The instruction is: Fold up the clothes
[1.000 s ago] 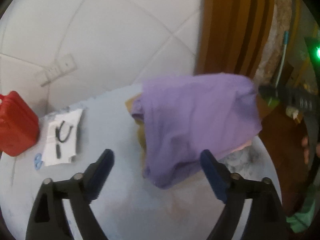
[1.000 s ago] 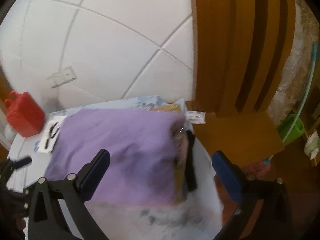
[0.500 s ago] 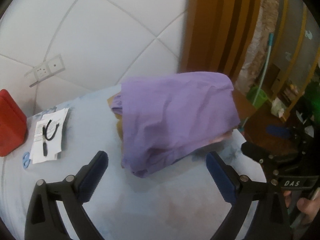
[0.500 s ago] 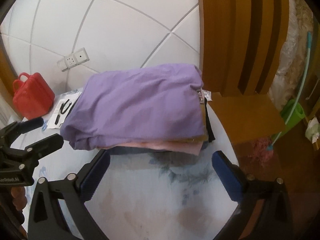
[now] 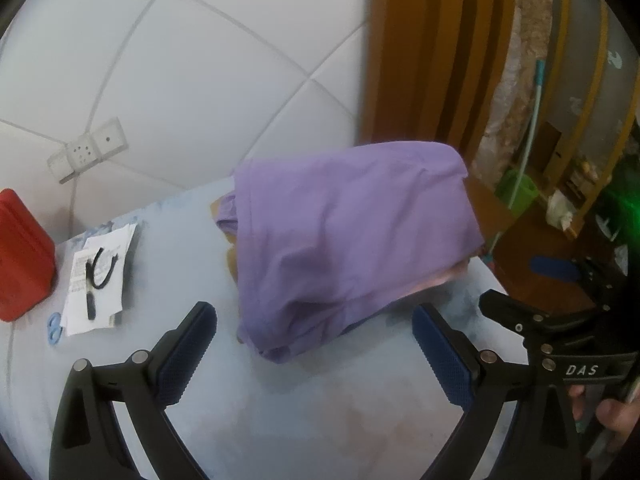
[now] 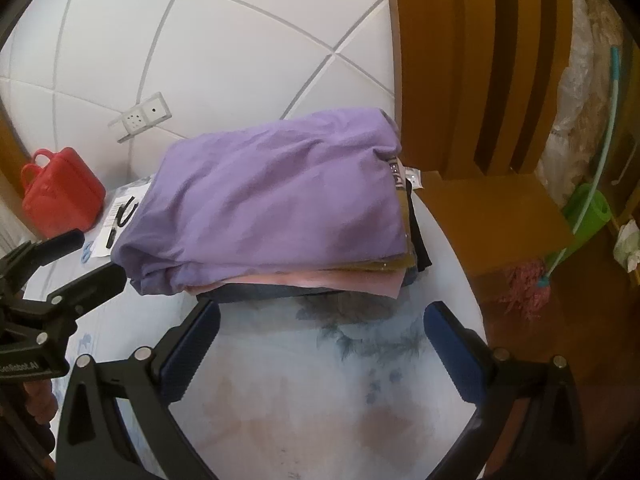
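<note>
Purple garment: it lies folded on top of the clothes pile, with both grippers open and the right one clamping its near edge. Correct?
Not quite. The right gripper clamps nothing: the right wrist view shows its fingers spread over bare tablecloth, short of the pile. The purple garment does lie folded on top, and the left gripper is open too.

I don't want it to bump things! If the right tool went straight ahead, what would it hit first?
Most likely the stack of folded clothes: the open right tool points at its near edge, where the dark blue garment lies under the folded purple cloth. Only bare pale blue tablecloth lies between, though depth is unclear.
</note>
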A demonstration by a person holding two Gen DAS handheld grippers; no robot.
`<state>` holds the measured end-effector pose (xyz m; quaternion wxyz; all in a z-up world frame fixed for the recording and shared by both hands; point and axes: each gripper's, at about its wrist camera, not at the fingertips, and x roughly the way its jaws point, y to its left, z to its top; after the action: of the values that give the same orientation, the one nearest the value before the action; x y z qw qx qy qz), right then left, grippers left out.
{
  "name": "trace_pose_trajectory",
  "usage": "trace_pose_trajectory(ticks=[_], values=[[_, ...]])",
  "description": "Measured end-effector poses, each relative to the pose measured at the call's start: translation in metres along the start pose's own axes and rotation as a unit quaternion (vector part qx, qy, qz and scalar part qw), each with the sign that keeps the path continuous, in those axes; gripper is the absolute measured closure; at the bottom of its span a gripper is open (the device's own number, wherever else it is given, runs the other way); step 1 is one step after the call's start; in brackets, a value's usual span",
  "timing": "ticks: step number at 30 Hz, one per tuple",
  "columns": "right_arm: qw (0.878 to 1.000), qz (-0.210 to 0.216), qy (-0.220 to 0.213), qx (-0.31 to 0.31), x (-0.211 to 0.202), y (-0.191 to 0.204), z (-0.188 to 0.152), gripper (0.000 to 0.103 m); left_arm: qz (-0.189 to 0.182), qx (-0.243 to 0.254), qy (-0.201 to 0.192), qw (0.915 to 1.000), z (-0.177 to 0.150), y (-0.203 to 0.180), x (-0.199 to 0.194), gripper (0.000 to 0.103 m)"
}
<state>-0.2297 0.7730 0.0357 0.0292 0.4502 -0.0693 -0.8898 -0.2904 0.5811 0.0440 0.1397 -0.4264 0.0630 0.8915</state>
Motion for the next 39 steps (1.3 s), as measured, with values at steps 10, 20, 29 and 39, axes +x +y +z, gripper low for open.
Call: trace_pose_trajectory(ticks=[10,20,29,39], values=[[1.000,-0.003,0.000,-0.002,0.0003,0.0011,-0.0006,0.000,0.005,-0.007,0.019,0.9998,-0.0004,0.0012,0.0081,0.004],[1.000,-0.005,0.001,-0.002,-0.0011,0.0027,-0.0034,0.000,0.009,0.008,0.017,0.9998,-0.0022,-0.0037,0.0059,0.004],[1.000,-0.005,0.000,0.001,-0.0034,0.0031,-0.0050,0.000,-0.008,0.001,0.012,0.9999,-0.0011,-0.0014,0.0019,0.003],[1.000,-0.008,0.002,0.003,-0.0016,0.0016,-0.0040,0.000,0.015,0.004,0.016,0.9998,-0.0007,-0.0029,0.0051,0.001]])
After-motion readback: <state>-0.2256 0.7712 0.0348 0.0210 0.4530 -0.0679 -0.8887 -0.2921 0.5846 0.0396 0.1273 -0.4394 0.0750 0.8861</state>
